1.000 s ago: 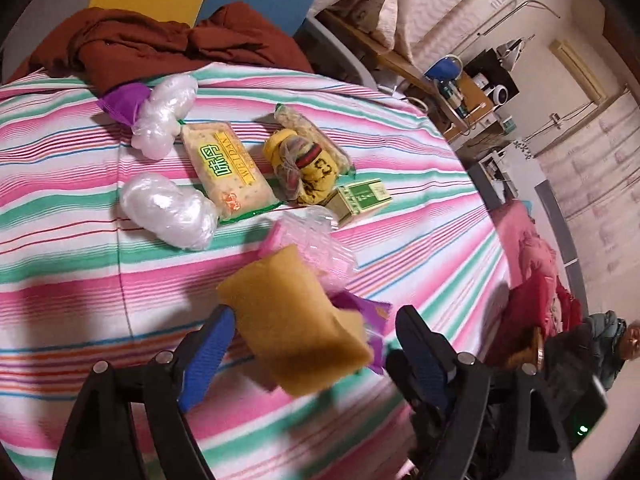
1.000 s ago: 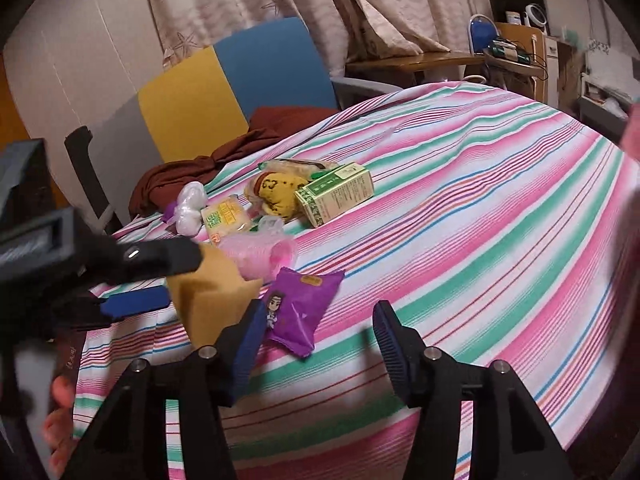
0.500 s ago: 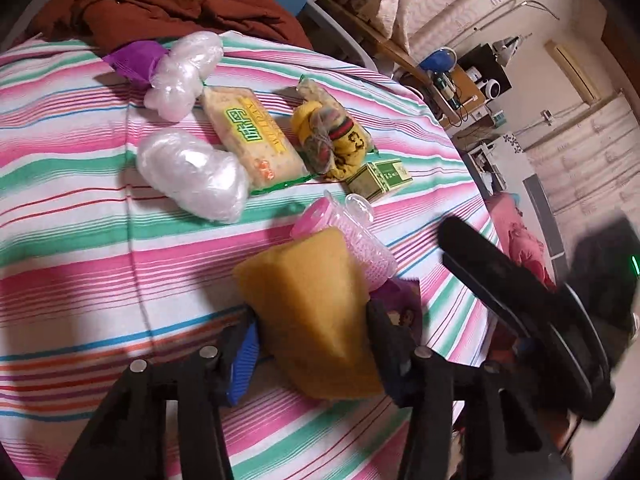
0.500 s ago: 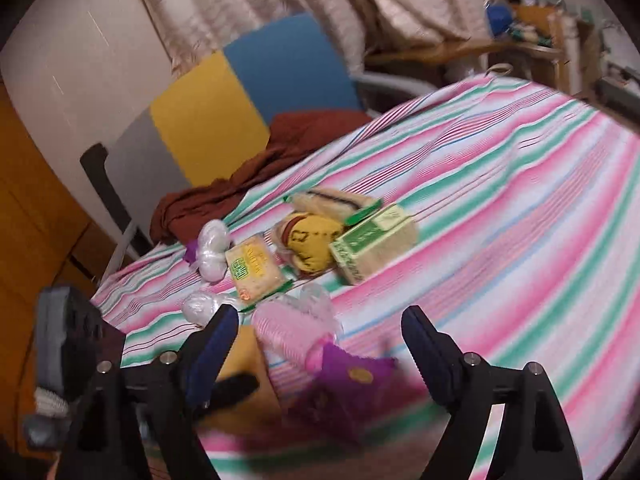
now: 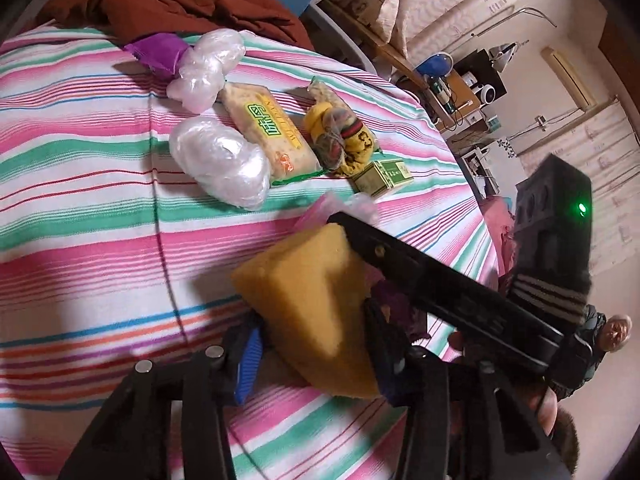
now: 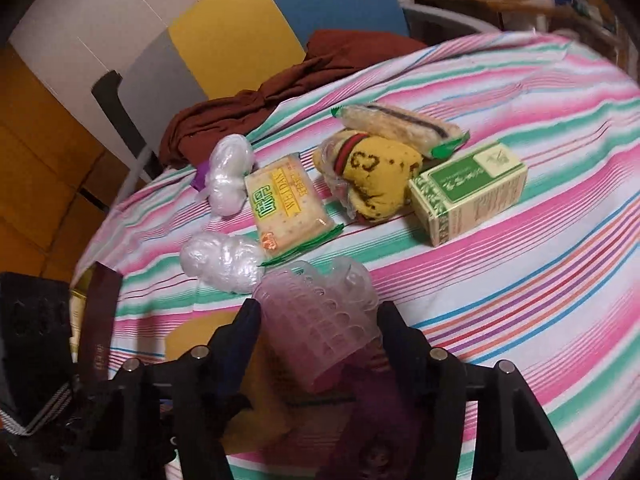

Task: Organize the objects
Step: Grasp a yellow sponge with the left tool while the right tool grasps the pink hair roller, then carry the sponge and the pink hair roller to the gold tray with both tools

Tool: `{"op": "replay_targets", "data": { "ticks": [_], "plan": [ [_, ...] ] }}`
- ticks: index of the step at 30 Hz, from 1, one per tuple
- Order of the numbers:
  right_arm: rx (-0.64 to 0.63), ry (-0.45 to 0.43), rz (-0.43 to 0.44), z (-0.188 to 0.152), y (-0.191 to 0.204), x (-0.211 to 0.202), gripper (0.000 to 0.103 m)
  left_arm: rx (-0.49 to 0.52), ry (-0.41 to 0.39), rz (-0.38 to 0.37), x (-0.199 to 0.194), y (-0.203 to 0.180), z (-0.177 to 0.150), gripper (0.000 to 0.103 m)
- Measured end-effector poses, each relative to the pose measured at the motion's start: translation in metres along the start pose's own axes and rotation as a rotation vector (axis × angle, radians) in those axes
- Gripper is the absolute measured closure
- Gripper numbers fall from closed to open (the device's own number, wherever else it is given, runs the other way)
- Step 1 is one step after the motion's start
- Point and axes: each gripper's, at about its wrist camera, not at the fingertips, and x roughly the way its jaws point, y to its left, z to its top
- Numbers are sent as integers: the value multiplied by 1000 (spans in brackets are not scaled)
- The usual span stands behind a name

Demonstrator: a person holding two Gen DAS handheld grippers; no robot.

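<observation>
Left tool point(image 5: 312, 350): its fingers are pressed against both sides of a yellow sponge point(image 5: 316, 300), which is pinched between them and tilted, its lower part at the striped cloth of the surface point(image 5: 100, 208). The black body of the right tool crosses the left wrist view from centre to right, just beyond the sponge.

Right tool point(image 6: 320, 336): its fingers stand on either side of a pink plastic cup point(image 6: 320, 312) lying on its side. The fingers are close to the cup's walls; whether they press on it cannot be told, as the contact is blurred. A purple packet point(image 6: 380, 412) lies under the cup, near the camera, partly hidden.

Other items on the surface, seen in the right wrist view:
- A cracker packet point(image 6: 286, 204) lies flat beyond the cup.
- Two white plastic bundles, one point(image 6: 222, 262) just left of the cup and touching the cracker packet's near corner, one point(image 6: 230, 174) farther off at the packet's left.
- A yellow soft toy point(image 6: 376, 178) in clear wrap, right of the crackers.
- A green box point(image 6: 468, 192) lies just right of the toy.
- A long snack bar point(image 6: 400, 126) lies behind the toy.

A brown garment point(image 6: 280, 96) is heaped at the far edge, against a chair point(image 6: 240, 32).
</observation>
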Motion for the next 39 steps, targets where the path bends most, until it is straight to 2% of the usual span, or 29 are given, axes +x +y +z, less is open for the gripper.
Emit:
{"op": "replay_targets", "data": {
  "ticks": [2,4,6,9,12,19,25,30,39],
  "plan": [
    [-13,-32,-85,1,1,-5,43,14,-3,7,-5,1,-4,56],
    [13,-56,-114,2,-4,-6,43,12,-7,7,-12,6,-8,57],
    [54,-68,-88,3,-12,-8,43,-15,-11,1,-19,14,-11,57],
    [137,-86,-15,4,-27,-15,50,-70,-18,-17,-28,25,-14,57],
    [236,-151,114,6,-40,-33,50,-96,-24,-24,-33,31,-16,57],
    [217,-211,161,9,-31,-68,50,-77,-49,-24,-50,31,-24,57],
    [201,-215,186,-3,0,-72,50,-54,-87,-30,-76,34,-35,57],
    [191,-180,228,-16,29,-64,50,-25,-147,-16,-118,43,-53,57],
    [65,-85,323,-32,127,-30,50,-84,-241,1,-189,88,-83,57]
  ]
}}
